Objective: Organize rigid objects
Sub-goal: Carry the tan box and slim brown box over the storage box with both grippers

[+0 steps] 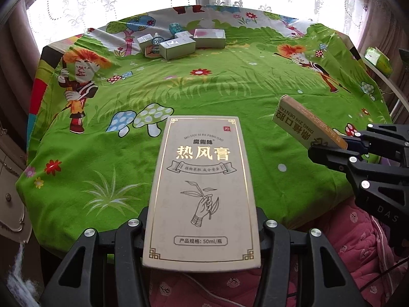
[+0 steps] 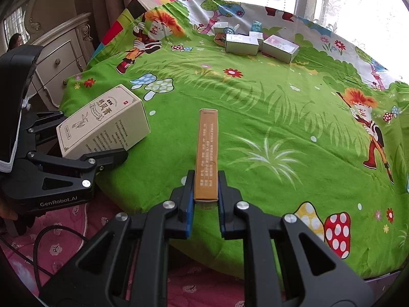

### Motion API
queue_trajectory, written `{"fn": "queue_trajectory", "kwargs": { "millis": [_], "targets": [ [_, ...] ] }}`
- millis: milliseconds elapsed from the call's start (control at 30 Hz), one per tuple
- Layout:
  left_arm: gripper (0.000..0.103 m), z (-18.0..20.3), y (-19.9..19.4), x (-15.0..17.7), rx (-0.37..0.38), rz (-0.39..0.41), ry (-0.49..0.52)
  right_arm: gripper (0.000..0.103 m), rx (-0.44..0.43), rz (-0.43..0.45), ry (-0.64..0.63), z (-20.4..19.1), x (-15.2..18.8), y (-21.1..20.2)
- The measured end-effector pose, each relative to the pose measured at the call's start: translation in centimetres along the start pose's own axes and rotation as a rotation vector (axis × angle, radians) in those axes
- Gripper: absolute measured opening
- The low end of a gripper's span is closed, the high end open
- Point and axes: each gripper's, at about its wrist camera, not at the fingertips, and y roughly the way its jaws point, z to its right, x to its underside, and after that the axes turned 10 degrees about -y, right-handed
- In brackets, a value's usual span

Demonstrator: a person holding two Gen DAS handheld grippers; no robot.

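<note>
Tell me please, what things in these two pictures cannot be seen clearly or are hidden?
- Left gripper: in the left wrist view the beige box covers its fingertips.
- Slim brown box: the right gripper hides its near end in the right wrist view.
- Far cluster of small boxes: labels too small in both views; front boxes hide those behind.

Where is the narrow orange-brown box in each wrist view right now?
Left wrist view: the narrow orange-brown box sits at right of centre, clamped in the right gripper.
Right wrist view: it runs up the centre from between the pads.
Shared landmark: the cluster of small boxes at the cloth's far edge.
</note>
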Motion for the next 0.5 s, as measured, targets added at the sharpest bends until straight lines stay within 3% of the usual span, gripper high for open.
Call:
{"fn": "queue_trajectory", "kwargs": {
  "millis": [100, 500],
  "targets": [
    [0.052, 2.0, -0.3, -0.1, 0.086, -0.036, 0.038, 0.018, 0.025, 0.000, 0.023, 0.8, 1.1, -1.2],
    [0.052, 11.0, -2.4, -1.0, 0.204, -0.005, 0.230, 0.018, 0.185, 0.008, 0.155, 6.0, 6.0, -7.7]
  ]
}}
